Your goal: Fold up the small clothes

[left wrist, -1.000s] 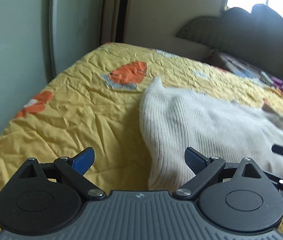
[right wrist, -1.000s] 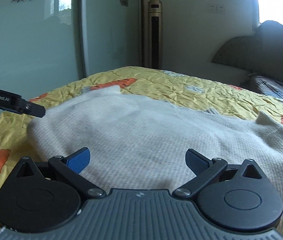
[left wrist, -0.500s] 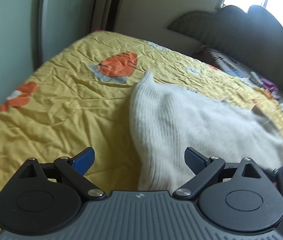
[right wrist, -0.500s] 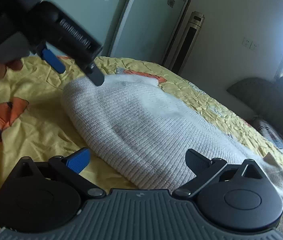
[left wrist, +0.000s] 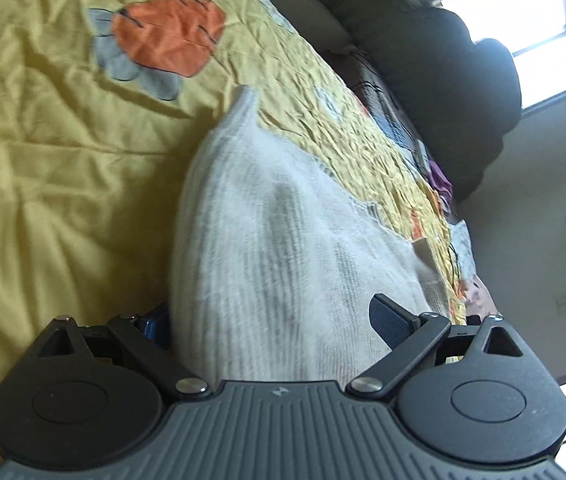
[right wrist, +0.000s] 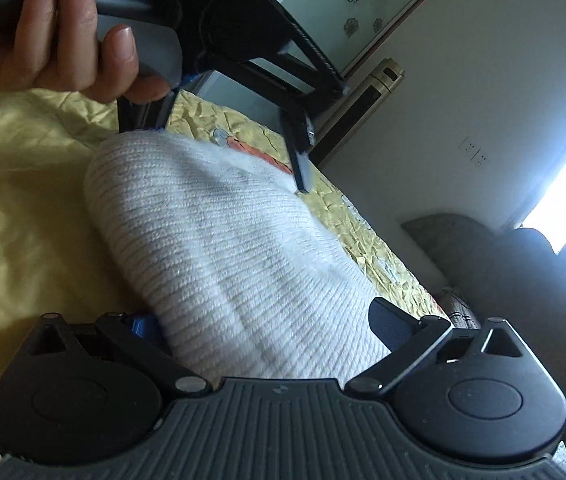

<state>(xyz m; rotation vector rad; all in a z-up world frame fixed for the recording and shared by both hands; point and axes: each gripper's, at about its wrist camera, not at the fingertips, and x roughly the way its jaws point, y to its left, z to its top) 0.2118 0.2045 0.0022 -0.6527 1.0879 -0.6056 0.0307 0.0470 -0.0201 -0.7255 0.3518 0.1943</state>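
A white ribbed knit sweater [left wrist: 283, 248] lies bunched on the yellow bedspread [left wrist: 43, 160], running from 6 o'clock up toward 12 in both wrist views.

Left gripper [left wrist: 275, 322]: jaws spread wide, straddling the near rolled edge of the sweater. One blue pad sits at the knit's 9 o'clock side, the other over it at 3 o'clock. Nothing is clamped.

Right gripper [right wrist: 267, 326]: the same condition, jaws wide apart on either side of the sweater's edge, no grip taken.

Handling, as a judgement: the knit is soft, light and limp, not fragile. It will sag and stretch if lifted by one point and may slip from a shallow pinch. The thick rolled edge between each pair of pads is the sound place to take hold, both sides together.

The right wrist view alone shows the person's hand [right wrist: 55, 36] on the left gripper's handle, at 11 o'clock. The left wrist view alone shows the sweater's far pointed corner and an orange print [left wrist: 163, 36] on the bedspread.
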